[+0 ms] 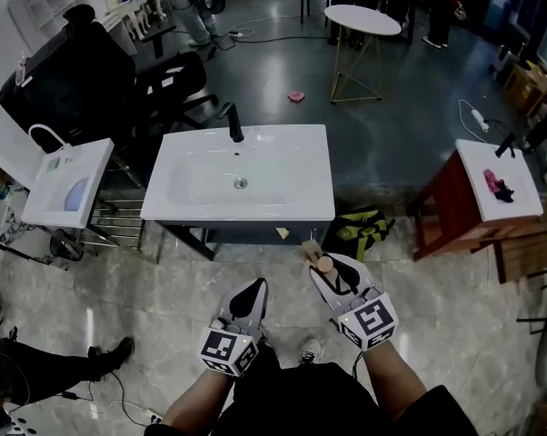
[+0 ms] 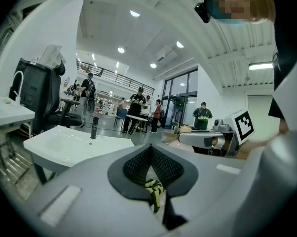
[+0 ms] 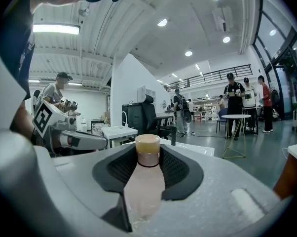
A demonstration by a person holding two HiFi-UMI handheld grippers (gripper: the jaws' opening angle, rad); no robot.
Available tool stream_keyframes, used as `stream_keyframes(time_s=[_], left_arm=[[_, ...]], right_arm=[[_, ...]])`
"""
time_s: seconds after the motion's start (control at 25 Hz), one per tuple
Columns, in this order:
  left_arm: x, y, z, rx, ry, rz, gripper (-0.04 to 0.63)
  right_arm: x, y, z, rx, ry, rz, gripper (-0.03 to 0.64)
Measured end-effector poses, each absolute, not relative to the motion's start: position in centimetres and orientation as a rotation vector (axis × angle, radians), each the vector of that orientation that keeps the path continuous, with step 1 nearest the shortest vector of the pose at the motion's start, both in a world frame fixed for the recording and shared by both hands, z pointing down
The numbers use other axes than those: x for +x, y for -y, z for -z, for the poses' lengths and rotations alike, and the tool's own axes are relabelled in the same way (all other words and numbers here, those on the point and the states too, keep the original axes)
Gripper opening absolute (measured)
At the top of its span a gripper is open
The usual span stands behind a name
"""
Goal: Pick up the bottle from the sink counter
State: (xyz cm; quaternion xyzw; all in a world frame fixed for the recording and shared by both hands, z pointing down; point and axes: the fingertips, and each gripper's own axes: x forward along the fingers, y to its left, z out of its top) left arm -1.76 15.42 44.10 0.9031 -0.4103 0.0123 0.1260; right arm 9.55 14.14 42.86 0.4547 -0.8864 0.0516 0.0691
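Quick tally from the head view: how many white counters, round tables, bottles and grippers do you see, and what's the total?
White counters: 3
Round tables: 1
Bottles: 1
Grippers: 2
Total: 7

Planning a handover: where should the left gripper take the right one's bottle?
Probably the capped neck of the bottle, coming from the side of the left gripper: only that end juts past the right gripper, whose jaws clamp the body.
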Motion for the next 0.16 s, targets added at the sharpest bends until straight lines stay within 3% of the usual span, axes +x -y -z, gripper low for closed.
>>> stream_keyframes(time_s=[0.16], left_arm=[[-1.53, -15.79, -43.93, 2.632, 1.197, -0.036, 0.003]], right_arm=[[9.84, -14.52, -42.69, 1.370, 2.667, -0.152, 0.139]])
